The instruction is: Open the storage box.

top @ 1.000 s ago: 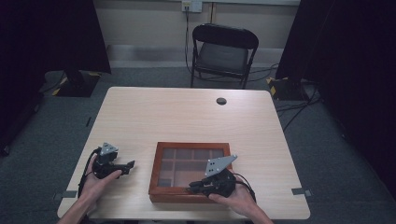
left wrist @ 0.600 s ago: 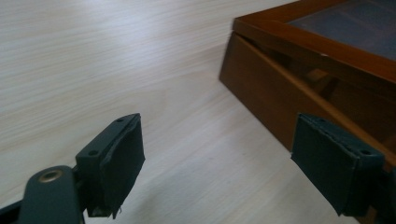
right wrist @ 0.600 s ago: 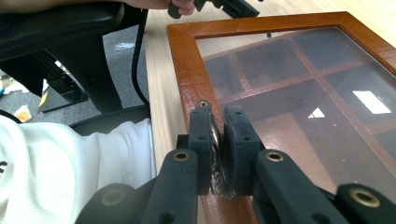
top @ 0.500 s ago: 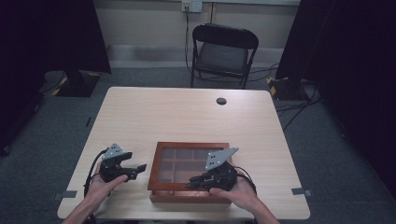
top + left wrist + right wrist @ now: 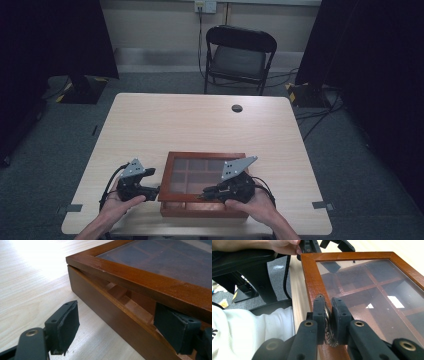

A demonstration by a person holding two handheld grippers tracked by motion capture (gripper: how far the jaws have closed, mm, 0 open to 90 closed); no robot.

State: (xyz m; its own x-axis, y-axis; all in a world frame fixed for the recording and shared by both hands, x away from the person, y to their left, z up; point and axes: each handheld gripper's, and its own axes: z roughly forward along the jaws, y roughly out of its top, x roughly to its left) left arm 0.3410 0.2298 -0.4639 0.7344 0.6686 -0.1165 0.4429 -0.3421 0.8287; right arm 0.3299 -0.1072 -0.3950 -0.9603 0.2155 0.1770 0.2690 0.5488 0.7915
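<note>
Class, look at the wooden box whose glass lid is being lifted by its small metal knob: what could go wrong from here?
1. The right gripper pinches only the thin metal knob; it may slip and the glass lid drop shut.
2. One pad of the left gripper, whose jaws have just been closing, sits in the gap above the box wall; a falling lid could trap it.

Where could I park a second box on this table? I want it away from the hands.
The far half of the table is bare, from the wooden box up to the small dark disc. The near edge is crowded: box, left tongs, right tongs.
</note>
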